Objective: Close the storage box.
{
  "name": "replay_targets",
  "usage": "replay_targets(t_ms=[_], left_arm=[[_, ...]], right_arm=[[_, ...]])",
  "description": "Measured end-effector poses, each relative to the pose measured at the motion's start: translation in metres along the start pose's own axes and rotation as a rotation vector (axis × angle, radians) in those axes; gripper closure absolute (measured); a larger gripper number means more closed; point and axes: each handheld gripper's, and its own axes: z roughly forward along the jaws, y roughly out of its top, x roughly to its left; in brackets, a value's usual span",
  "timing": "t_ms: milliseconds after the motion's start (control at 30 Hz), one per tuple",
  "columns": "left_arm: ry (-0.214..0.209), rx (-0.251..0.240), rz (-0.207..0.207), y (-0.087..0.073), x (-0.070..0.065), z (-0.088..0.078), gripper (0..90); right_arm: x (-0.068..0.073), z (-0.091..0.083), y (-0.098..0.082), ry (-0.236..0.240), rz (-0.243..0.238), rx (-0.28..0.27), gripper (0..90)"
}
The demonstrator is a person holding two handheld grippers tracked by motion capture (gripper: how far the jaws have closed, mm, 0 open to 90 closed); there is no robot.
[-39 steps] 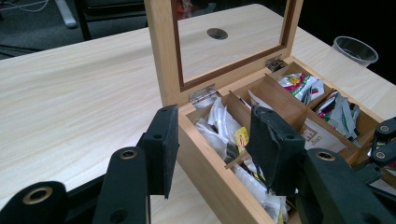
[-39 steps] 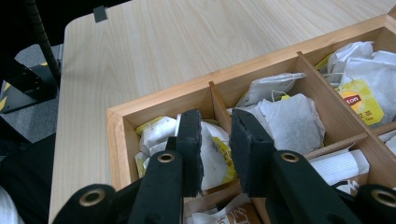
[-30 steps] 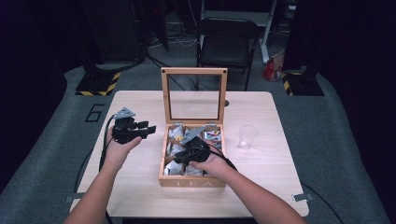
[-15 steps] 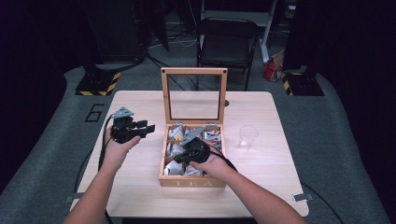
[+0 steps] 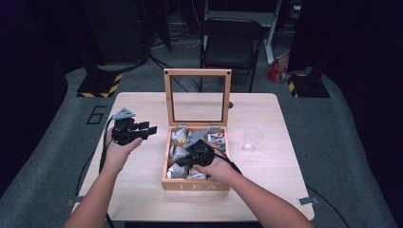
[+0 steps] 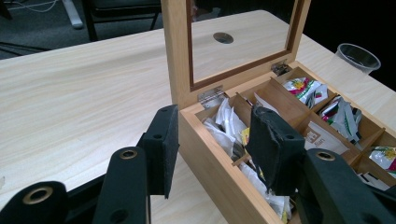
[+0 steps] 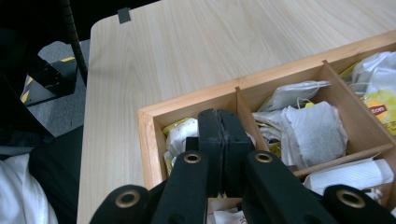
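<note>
The table (image 5: 142, 190) carries 1 open wooden tea box (image 5: 195, 185), its glazed lid (image 5: 197, 97) upright. A clear cup (image 5: 252, 138) stands right of the box. The left gripper (image 5: 151, 129) hovers left of the box, jaws partly open and empty. The right gripper (image 7: 223, 133) has just been closing; its jaws meet over the box's near-left compartment, possibly pinching a tea bag (image 7: 180, 135), though the contact is hidden. Step in hand: pick-up. Next, lift straight up and confirm the bag follows.

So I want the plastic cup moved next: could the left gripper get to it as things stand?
Probably not directly. The left gripper hangs left of the tea box, whose upright lid and the right gripper lie between it and the plastic cup. It would need to swing around them.
</note>
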Motion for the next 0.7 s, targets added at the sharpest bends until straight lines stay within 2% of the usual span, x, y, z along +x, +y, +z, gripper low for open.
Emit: replay_targets(t_ms=[367, 700], left_arm=[[0.004, -0.01, 0.0, 0.002, 0.0, -0.003, 53.0], [0.007, -0.009, 0.002, 0.003, 0.001, -0.004, 53.0]], right_arm=[[0.001, -0.028, 0.019, -0.022, -0.014, -0.044, 89.5], [0.001, -0.039, 0.025, -0.036, -0.012, -0.06, 89.6]])
